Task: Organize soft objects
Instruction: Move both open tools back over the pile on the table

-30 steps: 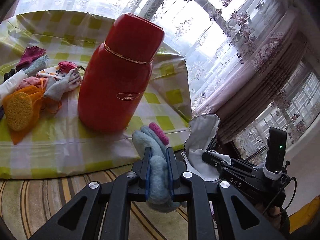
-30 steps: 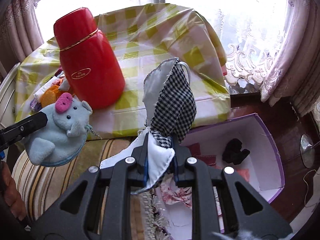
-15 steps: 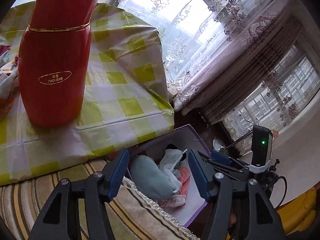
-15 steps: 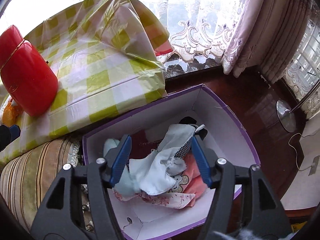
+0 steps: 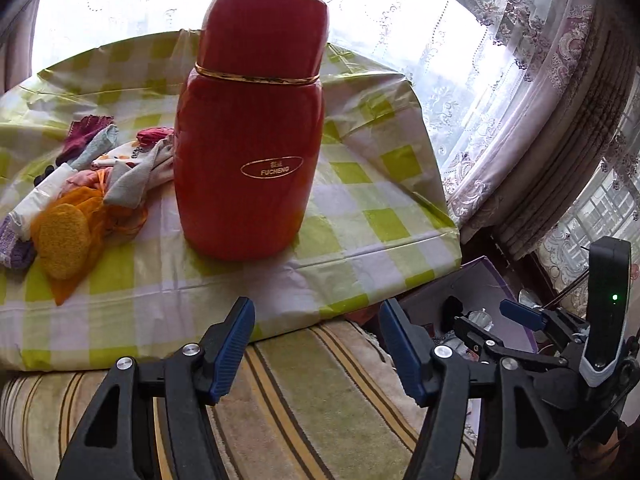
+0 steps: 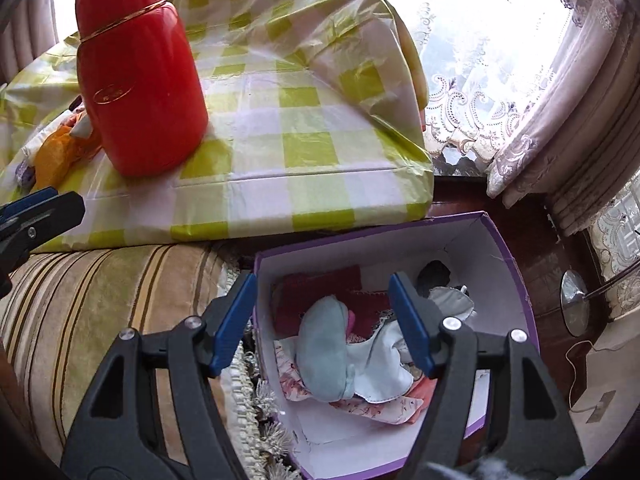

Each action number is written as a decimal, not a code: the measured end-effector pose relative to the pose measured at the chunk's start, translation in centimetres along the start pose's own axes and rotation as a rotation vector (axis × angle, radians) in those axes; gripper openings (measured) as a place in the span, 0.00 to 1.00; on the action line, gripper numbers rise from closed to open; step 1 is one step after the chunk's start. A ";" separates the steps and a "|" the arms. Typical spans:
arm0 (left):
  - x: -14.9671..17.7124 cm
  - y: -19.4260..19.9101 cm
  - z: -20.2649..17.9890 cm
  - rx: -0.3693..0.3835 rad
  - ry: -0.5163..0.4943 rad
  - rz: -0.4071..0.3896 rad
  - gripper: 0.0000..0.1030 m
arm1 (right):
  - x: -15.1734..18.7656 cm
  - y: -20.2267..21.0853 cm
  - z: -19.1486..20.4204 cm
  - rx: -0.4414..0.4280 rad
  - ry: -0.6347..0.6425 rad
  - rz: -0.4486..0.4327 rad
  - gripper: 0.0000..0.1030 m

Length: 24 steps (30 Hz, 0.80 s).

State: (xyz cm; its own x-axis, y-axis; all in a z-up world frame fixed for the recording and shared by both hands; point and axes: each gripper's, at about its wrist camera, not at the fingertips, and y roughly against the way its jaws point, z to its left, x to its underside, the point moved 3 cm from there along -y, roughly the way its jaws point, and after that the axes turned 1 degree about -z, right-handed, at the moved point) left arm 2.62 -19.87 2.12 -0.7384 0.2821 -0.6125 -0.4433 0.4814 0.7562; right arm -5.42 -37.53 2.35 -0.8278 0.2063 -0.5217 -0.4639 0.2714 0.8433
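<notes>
Socks and cloths (image 5: 100,168) heaped on checked cloth (image 5: 360,200) at far left, beside red flask (image 5: 248,140); they look light and floppy, so pinch a bunched fold, not a loose edge. Left gripper (image 5: 316,344) spread apart, empty, facing the table. Right gripper (image 6: 322,320) also apart w/ nothing held, over purple box (image 6: 500,236), blue plush (image 6: 324,356) and white cloth (image 6: 380,364) inside

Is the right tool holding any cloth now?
No, the right tool is open and empty above the box.
</notes>
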 end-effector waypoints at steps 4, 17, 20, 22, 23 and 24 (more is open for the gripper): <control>0.0 0.8 3.3 -0.119 0.003 0.002 0.64 | -0.8 1.2 3.1 -0.005 0.066 -0.052 0.82; 0.8 3.6 12.6 -0.203 0.121 -0.051 0.64 | -1.8 1.6 12.3 -0.247 0.184 -0.066 0.82; 0.9 4.1 14.8 -0.227 0.164 -0.062 0.63 | -2.1 1.7 14.5 -0.298 0.220 -0.061 0.82; 1.0 4.3 16.4 -0.236 0.198 -0.071 0.62 | -2.2 1.7 15.8 -0.325 0.237 -0.064 0.82; 1.0 4.5 17.2 -0.232 0.217 -0.078 0.61 | -2.4 1.6 16.4 -0.335 0.243 -0.063 0.82; 1.0 4.7 17.8 -0.234 0.230 -0.084 0.58 | -2.5 1.4 17.0 -0.346 0.247 -0.061 0.82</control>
State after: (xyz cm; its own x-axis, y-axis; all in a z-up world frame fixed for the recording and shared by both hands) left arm 8.82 -2.50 0.96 -0.7779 0.0421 -0.6270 -0.5923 0.2841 0.7539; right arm 1.35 -21.66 2.67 -0.8268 -0.0428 -0.5609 -0.5580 -0.0636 0.8274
